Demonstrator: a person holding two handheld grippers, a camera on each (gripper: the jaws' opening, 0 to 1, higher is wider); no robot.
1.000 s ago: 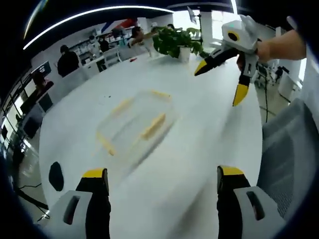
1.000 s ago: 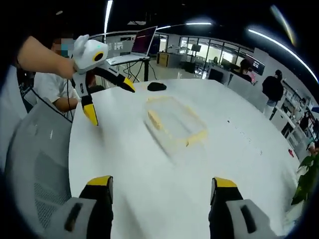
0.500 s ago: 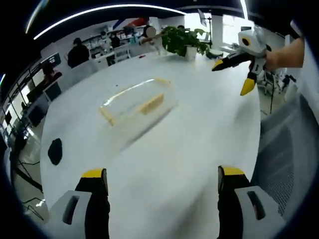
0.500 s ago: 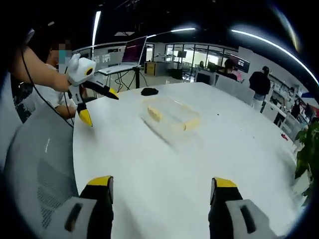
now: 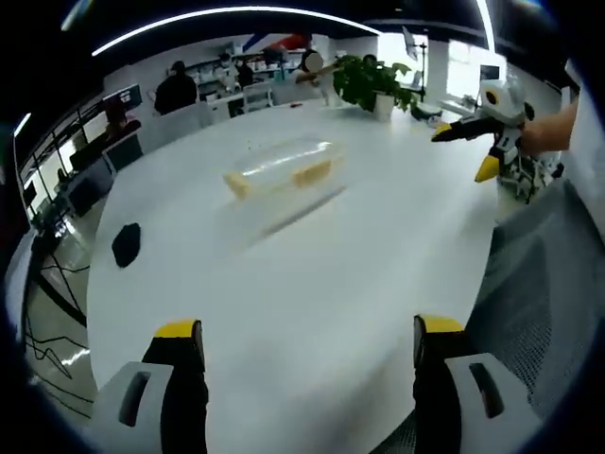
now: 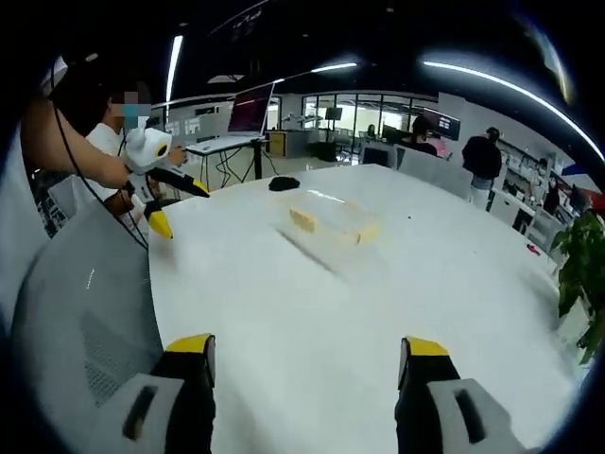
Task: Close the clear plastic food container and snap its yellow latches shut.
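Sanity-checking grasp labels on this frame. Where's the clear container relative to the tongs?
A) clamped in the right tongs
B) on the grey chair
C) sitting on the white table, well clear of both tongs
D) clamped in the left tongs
C: the clear container sits alone on the white table, far ahead of the open left tongs and the open right tongs, which hold nothing.

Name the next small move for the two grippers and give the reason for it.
Probably bring both grippers forward over the table toward the clear container. It sits far across the white surface, well beyond the left gripper and right gripper, whose jaws stand open and hold nothing. Whether its yellow latches are already snapped is too blurred to tell, so a closer look comes first.
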